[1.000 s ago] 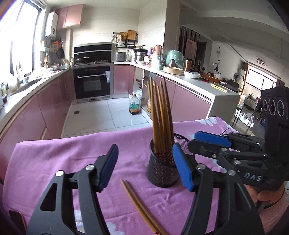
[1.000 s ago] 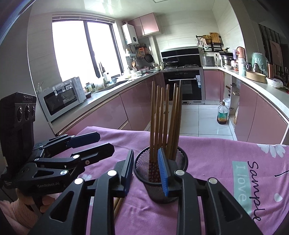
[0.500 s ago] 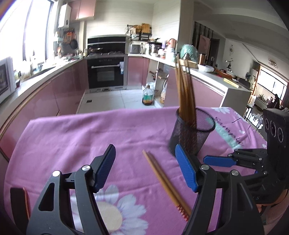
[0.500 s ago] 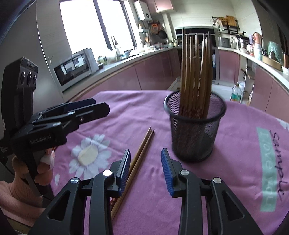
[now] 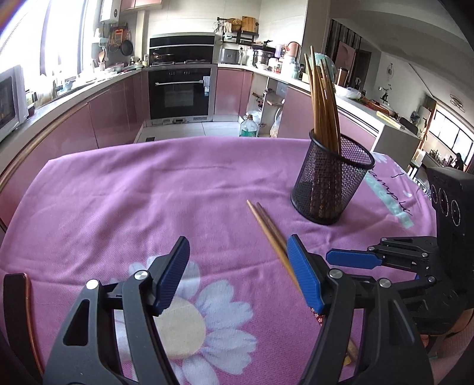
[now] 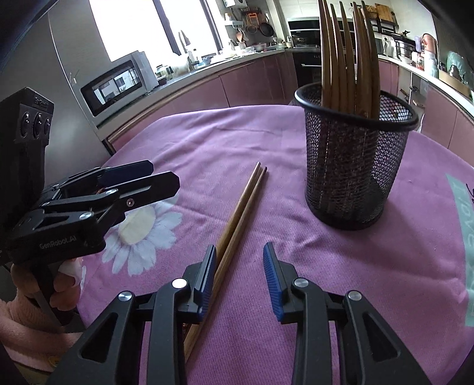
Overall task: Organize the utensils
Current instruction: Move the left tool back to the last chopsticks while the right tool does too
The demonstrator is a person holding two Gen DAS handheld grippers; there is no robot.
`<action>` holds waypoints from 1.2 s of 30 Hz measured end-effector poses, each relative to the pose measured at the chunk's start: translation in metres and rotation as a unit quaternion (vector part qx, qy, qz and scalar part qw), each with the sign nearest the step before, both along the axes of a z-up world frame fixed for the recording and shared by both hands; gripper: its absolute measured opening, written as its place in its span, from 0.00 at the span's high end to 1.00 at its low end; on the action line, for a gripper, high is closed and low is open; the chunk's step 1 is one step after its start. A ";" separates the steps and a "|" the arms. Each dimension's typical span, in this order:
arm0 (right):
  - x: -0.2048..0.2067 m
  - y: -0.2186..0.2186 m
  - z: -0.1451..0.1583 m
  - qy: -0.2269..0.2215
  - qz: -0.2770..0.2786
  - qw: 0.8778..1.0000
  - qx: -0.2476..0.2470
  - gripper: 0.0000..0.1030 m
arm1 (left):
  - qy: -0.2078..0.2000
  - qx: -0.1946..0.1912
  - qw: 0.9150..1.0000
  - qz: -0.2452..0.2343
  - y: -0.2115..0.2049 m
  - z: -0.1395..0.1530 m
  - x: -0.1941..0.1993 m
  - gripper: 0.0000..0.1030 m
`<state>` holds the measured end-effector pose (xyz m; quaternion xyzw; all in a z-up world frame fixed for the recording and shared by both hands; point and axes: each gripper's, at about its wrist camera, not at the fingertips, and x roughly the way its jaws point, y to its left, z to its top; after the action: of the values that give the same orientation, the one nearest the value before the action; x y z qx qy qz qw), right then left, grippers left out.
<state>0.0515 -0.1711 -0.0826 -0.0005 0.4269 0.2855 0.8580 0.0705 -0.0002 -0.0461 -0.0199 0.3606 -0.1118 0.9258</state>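
- Hovering low over the desk (image 5: pixel 124 189), the left gripper (image 5: pixel 238 274) has its jaws spread wide and empty
- right gripper (image 6: pixel 238 278) is parted too, holding nothing
- loose chopsticks (image 6: pixel 237 220) lie flat, passing just beside its left finger
- mesh cup (image 6: pixel 355 165) of chopsticks stands ahead, to its right

Bright daylight floods from the blown-out window (image 6: pixel 154 26) far left; sharp focus, fisheye edges bending, corners dark.
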 end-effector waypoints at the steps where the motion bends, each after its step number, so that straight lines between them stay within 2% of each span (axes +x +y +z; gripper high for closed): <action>1: 0.000 0.001 -0.001 0.001 0.000 1.000 -0.001 0.71 | 0.001 0.001 1.000 0.001 -0.001 -0.001 0.000 0.35; 15: 0.003 0.012 -0.005 -0.003 0.002 1.000 -0.026 0.78 | 0.014 -0.002 1.000 0.007 0.002 -0.012 0.005 0.37; 36: 0.009 0.015 -0.006 0.000 -0.016 0.999 -0.045 0.80 | 0.034 0.013 0.999 -0.013 -0.013 -0.026 0.015 0.38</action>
<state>0.0606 -0.1561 -0.0882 -0.0322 0.4397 0.2524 0.8614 0.0855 -0.0131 -0.0724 -0.0070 0.3935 -0.1188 0.9116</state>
